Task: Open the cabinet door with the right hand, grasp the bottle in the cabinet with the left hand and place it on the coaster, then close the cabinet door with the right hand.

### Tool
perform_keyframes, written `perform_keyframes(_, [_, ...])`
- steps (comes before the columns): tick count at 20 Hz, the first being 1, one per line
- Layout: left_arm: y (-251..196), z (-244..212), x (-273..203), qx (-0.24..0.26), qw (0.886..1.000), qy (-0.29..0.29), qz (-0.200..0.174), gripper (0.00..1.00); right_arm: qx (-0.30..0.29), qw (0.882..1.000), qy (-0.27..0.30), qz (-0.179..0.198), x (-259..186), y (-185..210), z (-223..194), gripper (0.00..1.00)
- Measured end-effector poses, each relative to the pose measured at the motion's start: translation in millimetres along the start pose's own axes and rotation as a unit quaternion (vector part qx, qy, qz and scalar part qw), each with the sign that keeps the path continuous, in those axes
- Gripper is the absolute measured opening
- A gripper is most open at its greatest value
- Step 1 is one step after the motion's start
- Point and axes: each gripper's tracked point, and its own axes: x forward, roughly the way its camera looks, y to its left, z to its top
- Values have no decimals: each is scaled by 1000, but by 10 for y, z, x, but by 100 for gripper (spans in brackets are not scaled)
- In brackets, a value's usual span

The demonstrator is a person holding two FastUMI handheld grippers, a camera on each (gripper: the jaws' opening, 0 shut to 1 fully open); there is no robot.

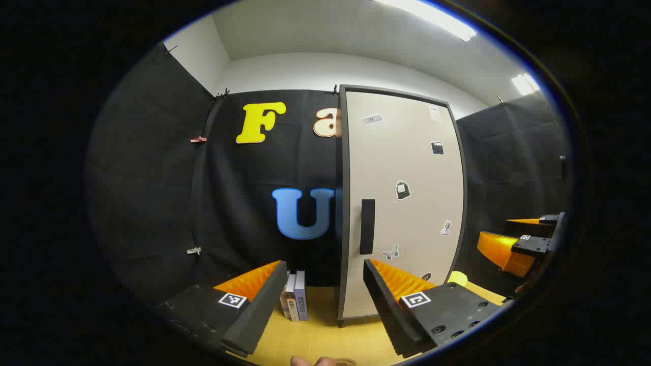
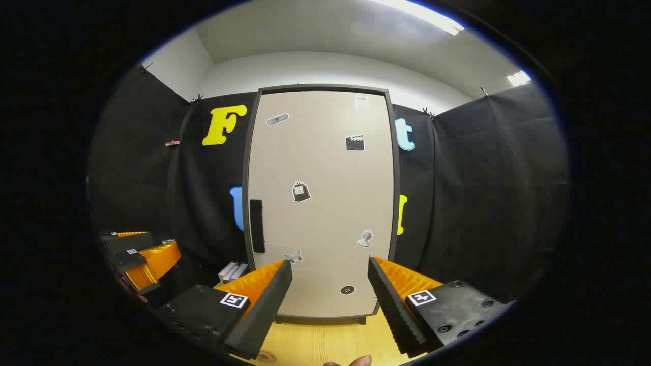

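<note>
Here, one closed cabinet door [image 2: 320, 203] faces you; both your claws, left claw [image 1: 323, 300] and right claw [image 2: 329, 300], are spread, empty. Left of the door, books [image 1: 295, 302] stand on the tabletop [image 1: 315, 340].

The cabinet door [image 2: 321, 203] is beige with a dark grey frame, a black handle [image 2: 257, 226] and small black, grey and white stickers scattered across it. Both the left gripper [image 1: 324, 300] and the right gripper [image 2: 329, 300] have orange ribbed fingers on black bodies bearing black-and-white square markers. The table [image 2: 330, 343] is pale yellow wood grain. Books [image 1: 296, 302] show white and lilac spines
</note>
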Motion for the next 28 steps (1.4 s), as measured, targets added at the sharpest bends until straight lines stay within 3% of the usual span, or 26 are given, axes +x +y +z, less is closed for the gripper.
perform_keyframes(20, [170, -20, 63, 2, 1000, -1, 2, 95, -1, 1000, 1, -8, 45, 94, -24, 97])
perform_keyframes(28, [382, -66, 61, -2, 1000, -1, 6, 95, 20, 1000, -4, 23, 350, 484, 64, 97])
